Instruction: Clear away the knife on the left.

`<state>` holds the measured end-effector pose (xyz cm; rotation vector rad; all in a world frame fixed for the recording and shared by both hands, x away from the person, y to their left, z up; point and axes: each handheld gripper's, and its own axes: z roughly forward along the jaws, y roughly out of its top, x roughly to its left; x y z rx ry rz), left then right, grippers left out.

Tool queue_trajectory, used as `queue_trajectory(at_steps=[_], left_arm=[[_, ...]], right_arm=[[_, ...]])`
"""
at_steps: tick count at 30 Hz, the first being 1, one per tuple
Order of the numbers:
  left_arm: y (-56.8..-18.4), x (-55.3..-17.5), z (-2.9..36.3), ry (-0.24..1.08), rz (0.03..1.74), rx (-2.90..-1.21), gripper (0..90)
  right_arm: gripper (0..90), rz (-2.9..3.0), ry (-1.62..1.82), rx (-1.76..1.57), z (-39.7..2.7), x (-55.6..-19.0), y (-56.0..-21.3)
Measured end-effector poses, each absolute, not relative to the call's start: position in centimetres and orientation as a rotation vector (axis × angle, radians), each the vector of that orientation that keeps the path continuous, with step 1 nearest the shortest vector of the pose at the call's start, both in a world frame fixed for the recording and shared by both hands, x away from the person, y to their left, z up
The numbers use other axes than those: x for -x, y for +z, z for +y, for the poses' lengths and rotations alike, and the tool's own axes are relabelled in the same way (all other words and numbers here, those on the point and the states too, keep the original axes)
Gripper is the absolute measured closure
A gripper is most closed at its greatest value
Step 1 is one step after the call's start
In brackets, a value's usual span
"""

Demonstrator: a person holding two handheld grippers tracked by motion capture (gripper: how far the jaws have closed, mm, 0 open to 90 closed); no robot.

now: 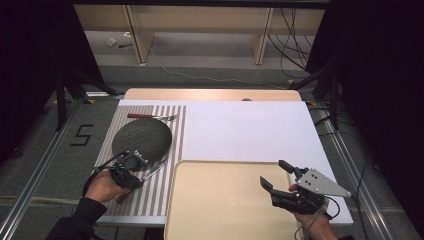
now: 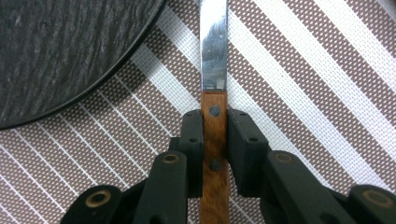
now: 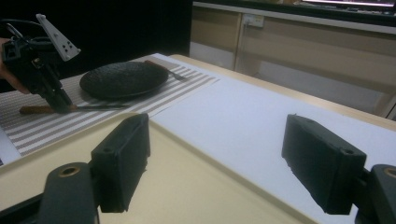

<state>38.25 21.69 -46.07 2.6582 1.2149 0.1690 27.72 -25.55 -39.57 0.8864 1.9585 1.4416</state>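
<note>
at lower left of the high view, the left gripper (image 2: 215,140) clamps the wooden handle of a table knife (image 2: 214,70) lying on the striped placemat (image 1: 152,195) beside a dark slate plate (image 1: 142,137); a fork (image 1: 152,116) lies above. the tray (image 1: 225,200) sits empty at centre. lower right, the right gripper (image 1: 277,176) hovers wide open, holding nothing. clearing seems barely begun.

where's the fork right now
The fork lies on the striped placemat at the table's far left, just beyond the dark plate.
</note>
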Motion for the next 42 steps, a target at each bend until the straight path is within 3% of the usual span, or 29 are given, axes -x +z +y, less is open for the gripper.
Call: queue_trajectory(at_steps=[27,33,42], left_arm=[[-43.8,-37.3,20.0,0.176,1.119,-2.569,76.9],[-43.0,-36.6,18.9,0.081,1.088,-2.491,76.9],[-42.2,-35.5,16.6,0.041,1.022,-2.428,76.9]], right_arm=[[24.4,1.958,1.441,-0.888,-25.6,-27.7,-39.6],[24.4,1.957,1.441,-0.889,-25.6,-27.7,-39.6],[24.4,1.954,1.443,-0.886,-25.6,-27.7,-39.5]])
